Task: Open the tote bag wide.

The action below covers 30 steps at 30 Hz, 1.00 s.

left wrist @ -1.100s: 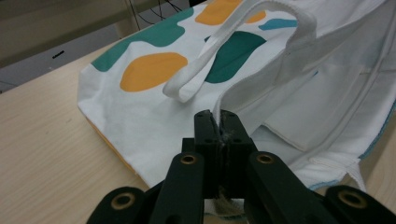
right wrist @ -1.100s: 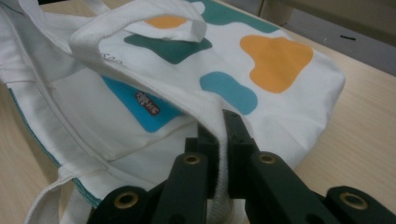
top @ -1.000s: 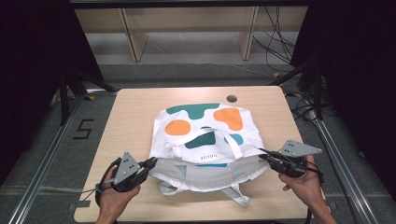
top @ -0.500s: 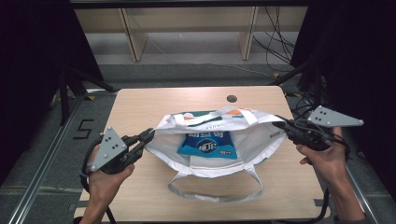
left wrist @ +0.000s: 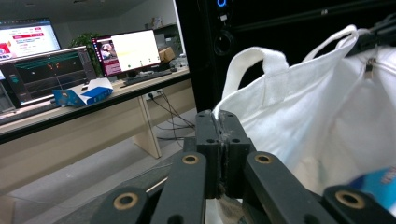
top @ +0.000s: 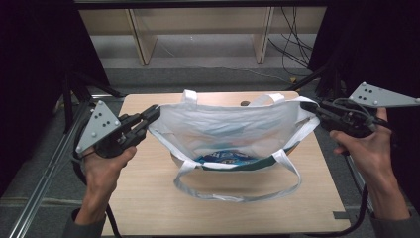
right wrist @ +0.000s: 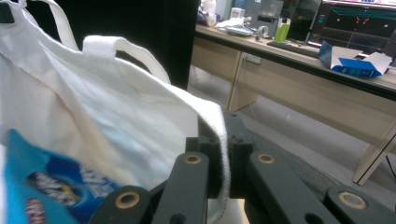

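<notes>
Here the step in hand looks like lifting a white tote bag [top: 228, 131] by its two upper corners so its mouth gapes toward the person. Bag hangs between the two grippers, above the desk [top: 148, 198]; its bottom seems to rest on or just over the wood, hard to tell which. One handle loop [top: 237, 191] droops onto the desk in front. A blue packet [top: 225, 158] lies inside, low down.

Left gripper [top: 153, 113]: jaws clenched tight on the bag's left rim; in the left gripper view cloth is pinched between the pads [left wrist: 218, 140].

Right gripper [top: 308, 106]: jaws likewise clamped, on the right rim; the right gripper view shows a strip of hem [right wrist: 218, 140] nipped between them.

Next move, by my judgement: both hands must keep level and the cloth taut, since an uneven pull could tip the packet out or slip the hem.
</notes>
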### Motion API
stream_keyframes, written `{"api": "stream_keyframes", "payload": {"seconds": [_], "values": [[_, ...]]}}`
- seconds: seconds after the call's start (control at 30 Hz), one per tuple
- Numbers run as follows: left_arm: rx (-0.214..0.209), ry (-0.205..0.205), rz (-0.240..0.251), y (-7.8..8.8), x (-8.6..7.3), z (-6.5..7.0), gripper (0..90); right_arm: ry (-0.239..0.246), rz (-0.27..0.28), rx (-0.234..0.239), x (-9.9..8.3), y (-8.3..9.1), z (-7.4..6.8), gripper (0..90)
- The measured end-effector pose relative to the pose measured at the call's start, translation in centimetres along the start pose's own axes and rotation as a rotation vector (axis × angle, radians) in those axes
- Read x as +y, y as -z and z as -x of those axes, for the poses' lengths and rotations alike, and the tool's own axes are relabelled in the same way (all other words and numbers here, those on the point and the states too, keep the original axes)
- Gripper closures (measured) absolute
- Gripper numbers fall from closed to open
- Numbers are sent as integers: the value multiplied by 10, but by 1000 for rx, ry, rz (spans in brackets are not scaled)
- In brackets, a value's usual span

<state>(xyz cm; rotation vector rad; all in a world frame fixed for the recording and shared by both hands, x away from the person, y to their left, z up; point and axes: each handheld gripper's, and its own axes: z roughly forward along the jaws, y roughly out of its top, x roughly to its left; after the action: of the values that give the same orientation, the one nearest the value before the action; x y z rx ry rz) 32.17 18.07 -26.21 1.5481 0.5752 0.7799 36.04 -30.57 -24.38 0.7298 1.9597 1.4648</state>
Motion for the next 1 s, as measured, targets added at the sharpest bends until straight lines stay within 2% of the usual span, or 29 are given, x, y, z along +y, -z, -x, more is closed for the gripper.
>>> {"api": "stream_keyframes", "payload": {"seconds": [0.07, 0.1, 0.23, 0.37, 0.43, 0.47, 0.5, 0.53, 0.57, 0.63, 0.7, 0.73, 0.77, 0.9, 0.93, 1.0], "values": [[-1, 13, -11, -7, 0, -5, 880, -3, 0, 4, 2, -2, 2, 887], [12, 64, -18, -14, -5, -11, 880, -8, 1, -6, 2, -8, 6, 887], [20, 61, -26, -22, -13, -19, 880, -19, 3, -10, -2, -16, 11, 886], [20, 69, -60, -29, -29, -21, 879, -21, -42, -23, -15, -27, 13, 886], [9, 78, -67, -29, -36, -21, 878, -26, -41, -20, -22, -29, 14, 886], [9, 76, -74, -29, -40, -20, 878, -26, -41, -20, -22, -29, 14, 886], [10, 66, -83, -30, -45, -18, 878, -4, -53, -37, -27, -32, 13, 886], [14, 48, -110, -31, -52, -16, 877, -15, -75, -37, -29, -32, 11, 886], [14, 48, -110, -31, -52, -16, 877, -15, -75, -37, -29, -32, 11, 886], [2, 62, -146, -34, -68, -14, 876, -3, -93, -45, -37, -34, 11, 886], [-4, 71, -158, -37, -75, -14, 876, 8, -97, -49, -41, -36, 12, 886], [-3, 80, -160, -38, -78, -14, 876, -6, -110, -48, -45, -37, 11, 886], [1, 107, -173, -42, -84, -16, 875, -8, -126, -56, -51, -40, 12, 886], [10, 119, -184, -54, -89, -20, 875, -19, -137, -61, -59, -46, 16, 886], [10, 119, -184, -54, -89, -20, 875, -8, -140, -64, -60, -47, 18, 885], [14, 121, -188, -60, -92, -22, 874, -23, -128, -77, -62, -49, 18, 885]]}}
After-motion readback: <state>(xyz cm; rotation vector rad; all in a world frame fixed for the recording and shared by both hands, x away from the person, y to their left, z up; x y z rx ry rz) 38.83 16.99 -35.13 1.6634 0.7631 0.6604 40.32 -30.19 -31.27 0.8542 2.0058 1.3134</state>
